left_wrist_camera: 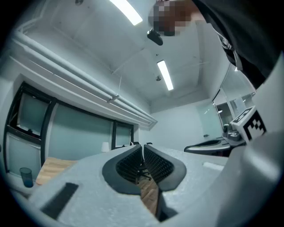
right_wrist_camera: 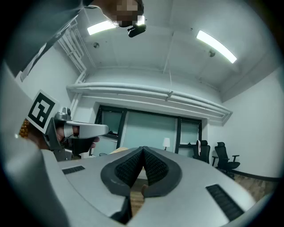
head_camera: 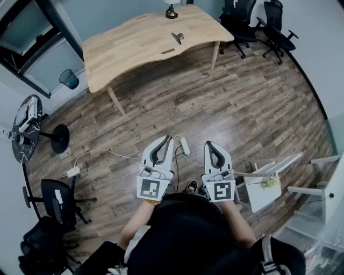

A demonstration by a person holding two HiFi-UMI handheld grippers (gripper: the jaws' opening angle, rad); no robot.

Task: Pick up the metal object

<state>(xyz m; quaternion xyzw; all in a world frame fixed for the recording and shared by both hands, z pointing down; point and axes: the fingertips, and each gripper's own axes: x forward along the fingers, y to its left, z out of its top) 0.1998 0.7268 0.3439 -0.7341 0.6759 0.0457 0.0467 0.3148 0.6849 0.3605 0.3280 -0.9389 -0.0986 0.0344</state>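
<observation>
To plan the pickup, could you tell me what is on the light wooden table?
A small dark metal object and a dark lamp base; the lamp's top is out of frame.

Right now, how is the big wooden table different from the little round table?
The wooden table is big and pale; the round table is small, with a dark marbled top. The wooden table holds a lamp and the metal object; the round table holds a white device. Both stand on the wood floor.
</observation>
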